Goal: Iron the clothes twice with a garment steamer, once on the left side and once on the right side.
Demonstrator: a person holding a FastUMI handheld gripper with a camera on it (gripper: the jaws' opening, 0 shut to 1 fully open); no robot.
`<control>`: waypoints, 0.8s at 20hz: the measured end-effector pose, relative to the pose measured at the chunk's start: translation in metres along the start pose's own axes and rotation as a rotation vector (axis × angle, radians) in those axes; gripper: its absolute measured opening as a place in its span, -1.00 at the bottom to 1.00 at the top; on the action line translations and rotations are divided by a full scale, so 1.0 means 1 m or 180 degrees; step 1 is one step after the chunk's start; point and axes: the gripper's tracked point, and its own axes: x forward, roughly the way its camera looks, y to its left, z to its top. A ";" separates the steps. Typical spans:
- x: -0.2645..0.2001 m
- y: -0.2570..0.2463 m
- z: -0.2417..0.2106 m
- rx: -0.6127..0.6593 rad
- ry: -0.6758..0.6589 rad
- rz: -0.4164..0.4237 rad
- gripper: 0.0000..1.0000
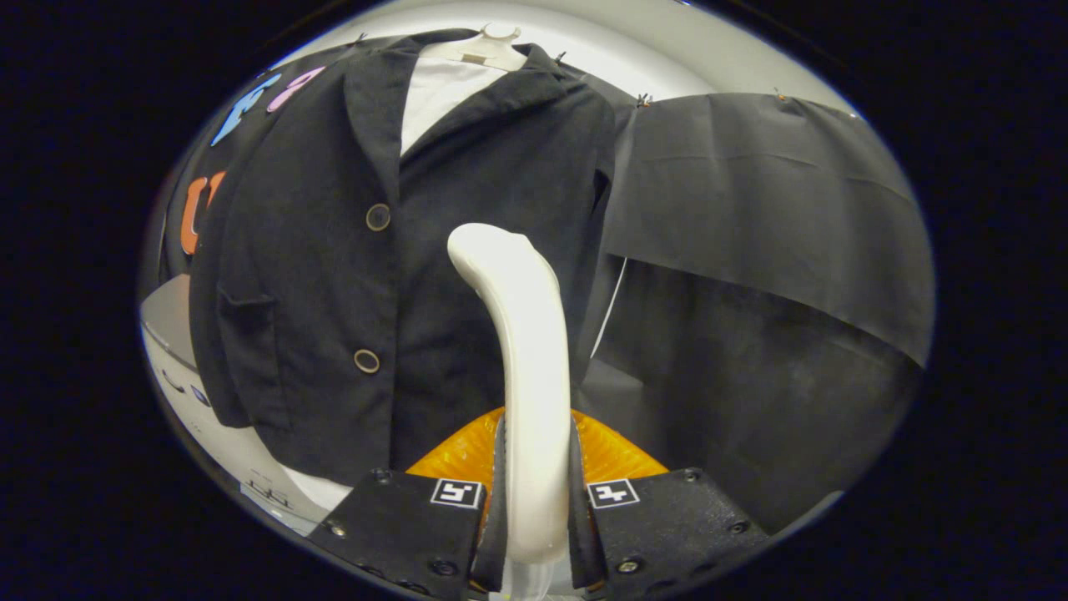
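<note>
Two brass-rimmed buttons [377, 217] fastened the black woven jacket [334, 275] hanging on a white hanger [492, 46], while the claw [534, 501] stood clamped on the white curved plastic garment steamer [521, 334], its head near the right front panel. A tilted grip risked dragging fabric. No readable label showed.

Black cloth wall [751, 192] — draped, pinned along top, white ceiling [667, 50] above
</note>
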 end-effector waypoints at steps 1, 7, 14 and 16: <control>-0.001 0.000 -0.008 -0.0035 0.0014 -0.0013 -0.34; -0.003 0.007 -0.054 -0.0181 0.0189 -0.0033 -0.34; -0.011 0.023 -0.094 -0.0303 0.0330 0.0014 -0.34; -0.012 0.027 -0.114 -0.0302 0.0452 0.0050 -0.34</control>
